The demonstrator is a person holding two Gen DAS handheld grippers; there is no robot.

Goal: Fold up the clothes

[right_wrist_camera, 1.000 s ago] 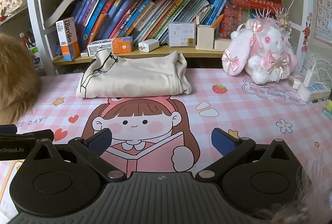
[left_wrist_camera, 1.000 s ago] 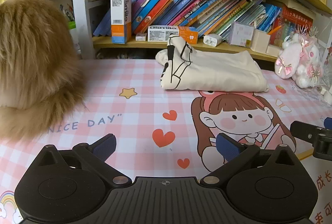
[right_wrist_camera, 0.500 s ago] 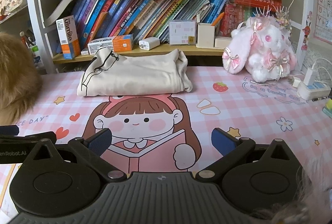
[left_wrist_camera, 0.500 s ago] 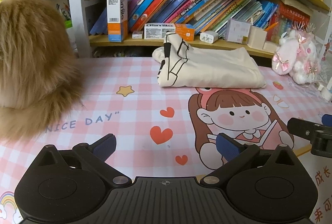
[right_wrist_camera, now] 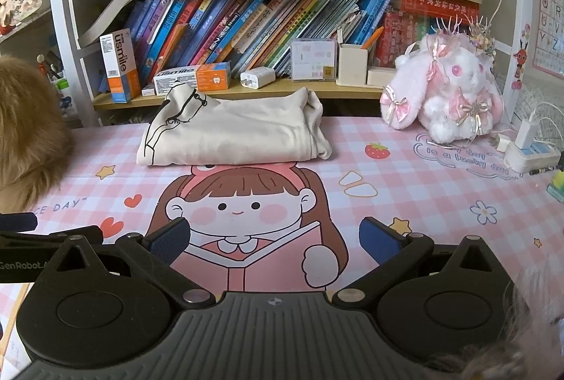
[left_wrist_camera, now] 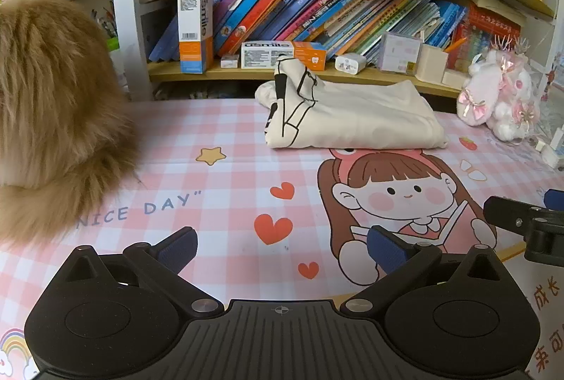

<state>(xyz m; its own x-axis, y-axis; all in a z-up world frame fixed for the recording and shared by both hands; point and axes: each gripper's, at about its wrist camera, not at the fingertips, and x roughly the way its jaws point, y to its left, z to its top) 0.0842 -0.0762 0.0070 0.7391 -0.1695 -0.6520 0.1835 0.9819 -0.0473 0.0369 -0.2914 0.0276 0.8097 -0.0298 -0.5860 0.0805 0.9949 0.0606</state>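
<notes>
1. While both claws sit low at the near edge of the pink checked cartoon-print table mat [left_wrist_camera: 225,133], a big tan fluffy fur mass [left_wrist_camera: 53,119] fills the far left; can't tell what it is. Well apart from the garment.
2. Left gripper [left_wrist_camera: 282,247]: blue-padded fingers spread wide, nothing between them, over the red hearts on the mat.
3. Cream cotton-looking folded garment with a black line drawing [left_wrist_camera: 349,119] lies at the back centre of the mat, just in front of the wooden bookshelf of leaning coloured books [left_wrist_camera: 299,6]. It is already a flat rectangle, with a bunched lump rising at its left end.
4. Handling, as a judgement: light, soft and limp, no stiffness, not fragile. It will sag and open if lifted by one layer. The mat looks smooth, so the stack may slide when pushed.
5. Where to hold: pinch all layers together at the near corners, one claw each; the thick rolled right-hand edge [right_wrist_camera: 317,122] gives the fullest bite. Avoid the loose left lump.
6. Right gripper [right_wrist_camera: 273,240]: fingers also wide apart, holding nothing, over the cartoon girl print, well short of the garment.
7. Pink and white plush rabbit with bows [right_wrist_camera: 447,91] sits far right, near the garment's right end but not touching it.
</notes>
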